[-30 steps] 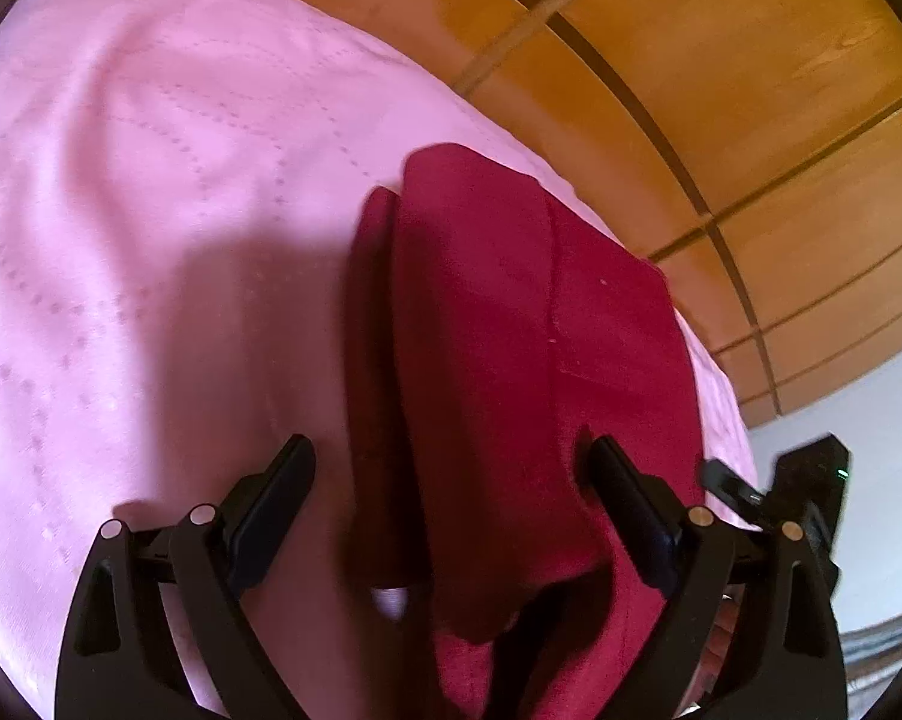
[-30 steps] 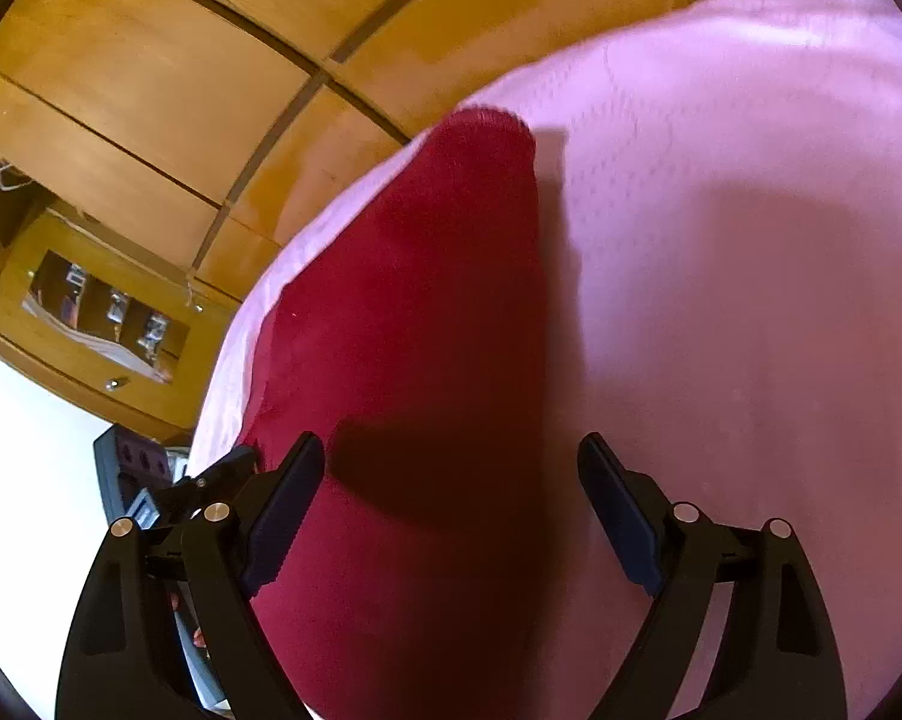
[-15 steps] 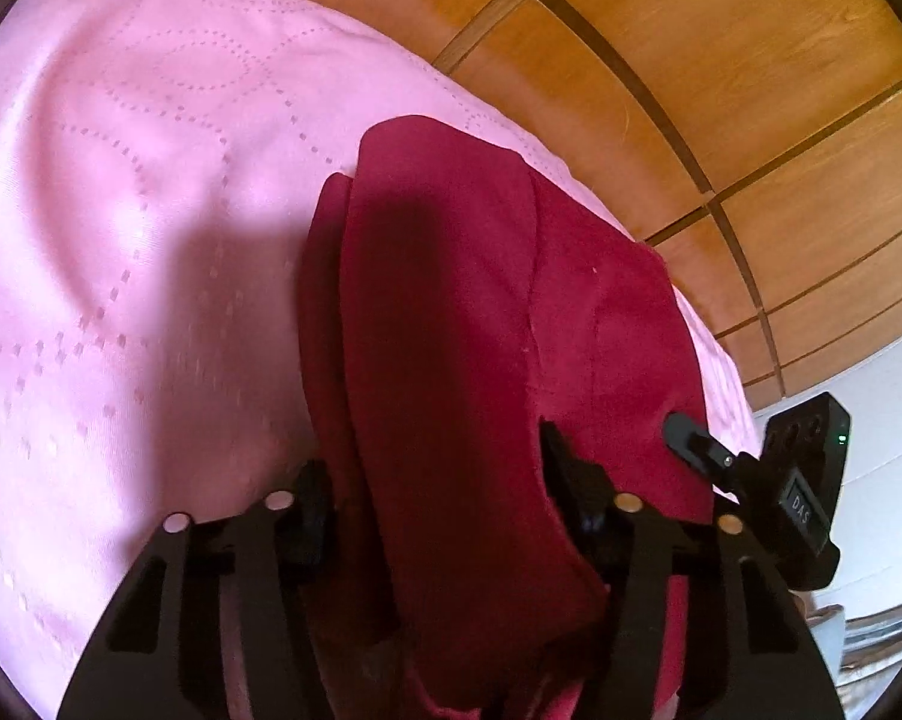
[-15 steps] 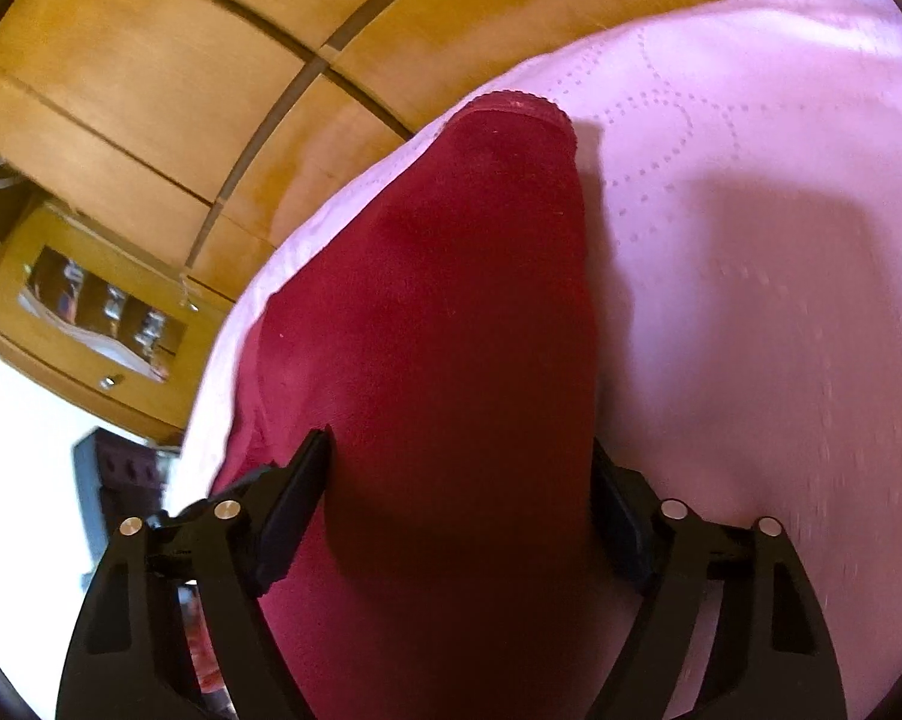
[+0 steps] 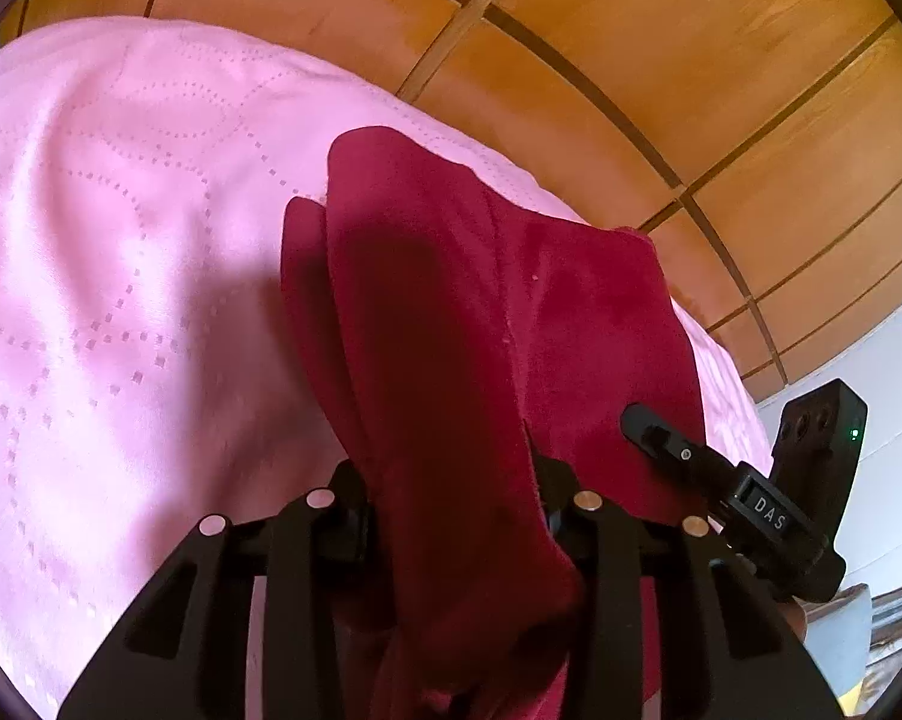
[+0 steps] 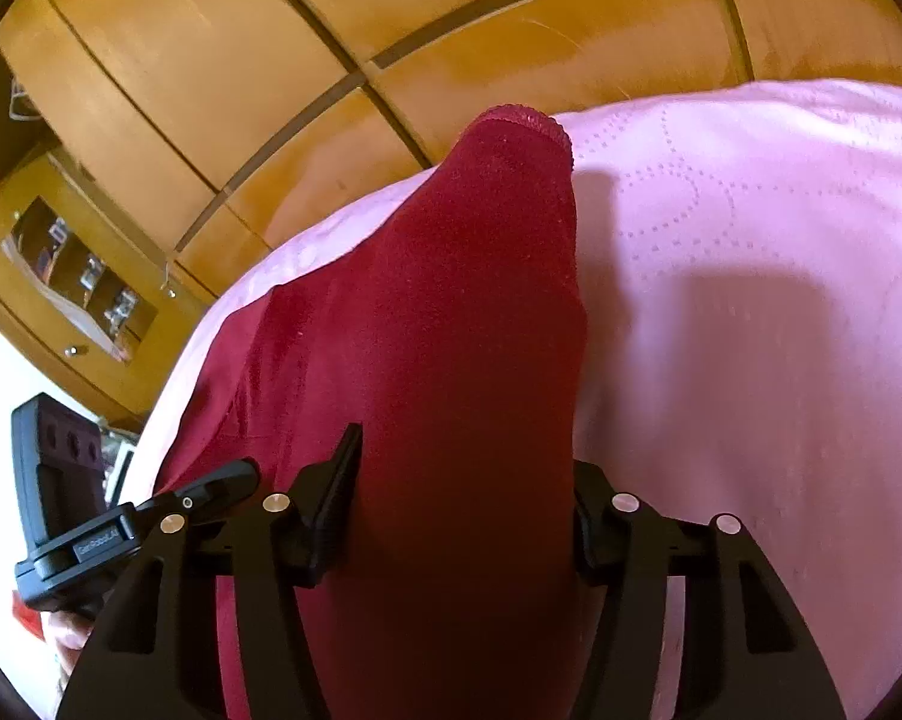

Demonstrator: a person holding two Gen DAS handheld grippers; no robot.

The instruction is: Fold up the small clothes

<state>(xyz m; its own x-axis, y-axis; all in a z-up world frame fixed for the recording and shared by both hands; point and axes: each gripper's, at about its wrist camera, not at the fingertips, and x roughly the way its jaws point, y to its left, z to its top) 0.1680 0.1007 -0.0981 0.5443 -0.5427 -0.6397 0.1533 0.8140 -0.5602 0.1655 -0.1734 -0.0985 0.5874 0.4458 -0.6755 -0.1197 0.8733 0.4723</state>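
Garment (image 5: 499, 312): one, dark red, lying on one pink bedspread (image 5: 121, 276) beside wooden panelling (image 5: 661, 60). Left gripper (image 5: 451, 510) closing, narrow, pinching a bunched fold. Right gripper (image 6: 463, 504) closing, about half spread, cloth between its fingers (image 6: 331, 504); contact there unclear. Near hem cut off.

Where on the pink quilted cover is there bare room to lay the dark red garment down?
Free: the wide pink quilted cover left of the dark red velvety garment, and right of it in the right wrist view. Crowded: the strip between garment and wooden panelled wall.
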